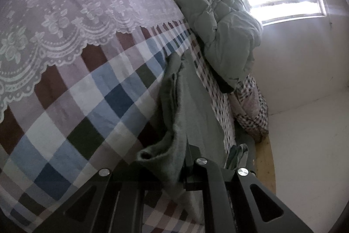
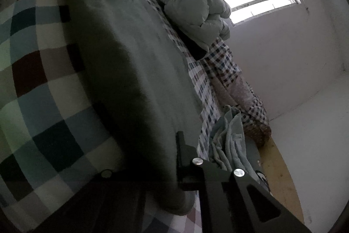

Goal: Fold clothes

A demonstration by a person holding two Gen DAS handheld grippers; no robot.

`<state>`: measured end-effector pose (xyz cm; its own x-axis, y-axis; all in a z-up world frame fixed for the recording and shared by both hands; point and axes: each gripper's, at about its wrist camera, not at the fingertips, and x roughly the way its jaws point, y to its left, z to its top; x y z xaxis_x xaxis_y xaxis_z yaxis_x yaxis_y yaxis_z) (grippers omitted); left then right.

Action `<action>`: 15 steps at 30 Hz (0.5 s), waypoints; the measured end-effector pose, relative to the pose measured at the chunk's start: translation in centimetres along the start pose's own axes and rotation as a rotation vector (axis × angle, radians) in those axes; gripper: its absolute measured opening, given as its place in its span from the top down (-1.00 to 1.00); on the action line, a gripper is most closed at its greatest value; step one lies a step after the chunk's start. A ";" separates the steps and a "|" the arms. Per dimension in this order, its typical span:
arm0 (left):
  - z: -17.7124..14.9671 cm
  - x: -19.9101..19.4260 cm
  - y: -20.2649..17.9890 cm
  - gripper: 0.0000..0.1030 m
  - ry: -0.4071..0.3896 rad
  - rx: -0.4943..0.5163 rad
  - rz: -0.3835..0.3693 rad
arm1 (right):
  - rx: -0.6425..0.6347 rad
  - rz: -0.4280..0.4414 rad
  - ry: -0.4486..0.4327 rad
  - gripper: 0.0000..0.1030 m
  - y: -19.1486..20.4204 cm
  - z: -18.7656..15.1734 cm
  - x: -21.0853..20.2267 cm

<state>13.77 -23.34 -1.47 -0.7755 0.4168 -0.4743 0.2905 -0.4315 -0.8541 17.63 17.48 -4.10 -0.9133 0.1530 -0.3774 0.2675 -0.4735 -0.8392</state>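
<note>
Green garment (image 2: 130,62): soft fleecy cloth, pinched by both grippers' fingers (image 1: 189,158).

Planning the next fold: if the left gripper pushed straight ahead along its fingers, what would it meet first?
The left gripper is already closed on the grey-green garment, so more of that cloth comes first; beyond it, probably the checked bedspread, though depth is unclear.

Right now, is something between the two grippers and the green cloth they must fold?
Nothing visible is in the way. The left gripper is shut on an edge of the green cloth, and the right gripper is shut on the same cloth. It lies on the checked bedcover.
</note>
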 end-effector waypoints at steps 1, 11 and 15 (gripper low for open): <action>-0.1 -0.1 0.0 0.82 -0.001 0.006 -0.006 | 0.024 0.003 -0.005 0.94 -0.5 0.1 -0.2; -1.3 -4.4 -2.4 0.82 -0.055 0.047 -0.127 | 0.116 0.016 -0.033 0.95 -5.2 1.5 -3.4; -1.8 -7.7 -5.1 0.82 -0.075 0.091 -0.185 | 0.131 0.005 -0.051 0.95 -7.9 2.3 -5.6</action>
<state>19.24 -22.87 6.17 -0.8515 0.4361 -0.2911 0.0900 -0.4254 -0.9005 19.93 18.39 5.59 -0.9274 0.1082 -0.3580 0.2321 -0.5841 -0.7777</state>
